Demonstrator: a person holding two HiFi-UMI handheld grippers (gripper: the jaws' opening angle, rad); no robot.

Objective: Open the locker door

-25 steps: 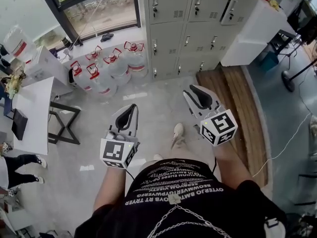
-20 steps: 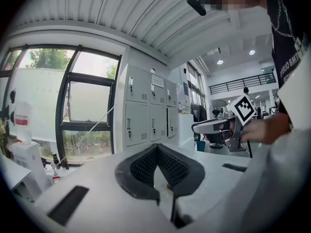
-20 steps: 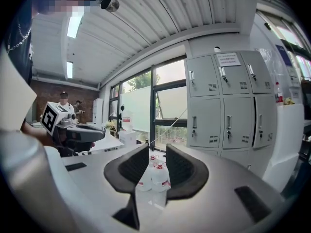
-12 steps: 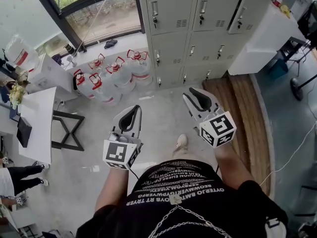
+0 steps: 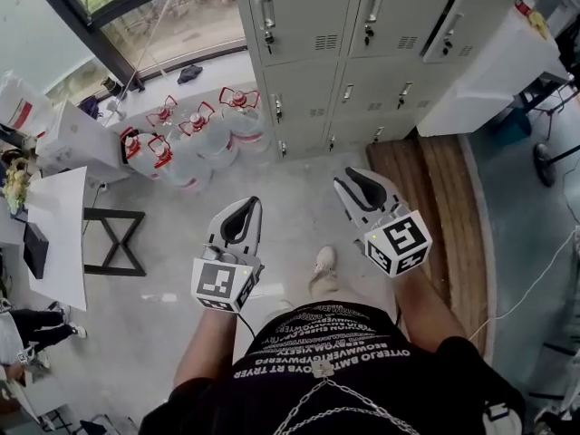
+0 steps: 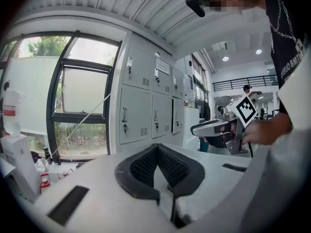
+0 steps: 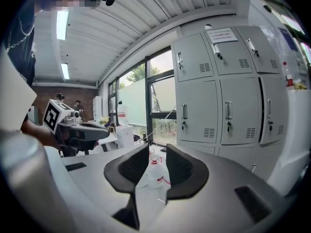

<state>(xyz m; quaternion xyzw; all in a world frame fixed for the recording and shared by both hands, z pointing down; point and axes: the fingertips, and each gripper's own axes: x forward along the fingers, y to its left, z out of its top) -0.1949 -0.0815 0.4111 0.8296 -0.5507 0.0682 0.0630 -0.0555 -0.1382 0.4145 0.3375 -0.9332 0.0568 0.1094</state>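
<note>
A bank of grey lockers (image 5: pixel 299 16) with small handles and vents stands against the far wall; it also shows in the left gripper view as lockers (image 6: pixel 136 115) and in the right gripper view as lockers (image 7: pixel 204 110). Both grippers hang in the air well short of it, touching nothing. My left gripper (image 5: pixel 243 205) is at centre left, its pads meeting at the tips with nothing between them (image 6: pixel 156 149). My right gripper (image 5: pixel 349 178) is at centre right, with a clear empty gap between its pads (image 7: pixel 156 149). One upper-right locker door (image 5: pixel 449 21) looks slightly ajar.
Several water jugs (image 5: pixel 195 130) with red caps stand on the floor left of the lockers, below a window (image 5: pixel 154 16). A white table (image 5: pixel 59 225) and a black frame (image 5: pixel 113 243) are at left. A wooden platform (image 5: pixel 435 188) and a white cabinet (image 5: pixel 489 71) are at right.
The person has stepped toward the lockers, which now look nearer and larger. Both grippers came forward with the person. Their jaws look the same as before.
</note>
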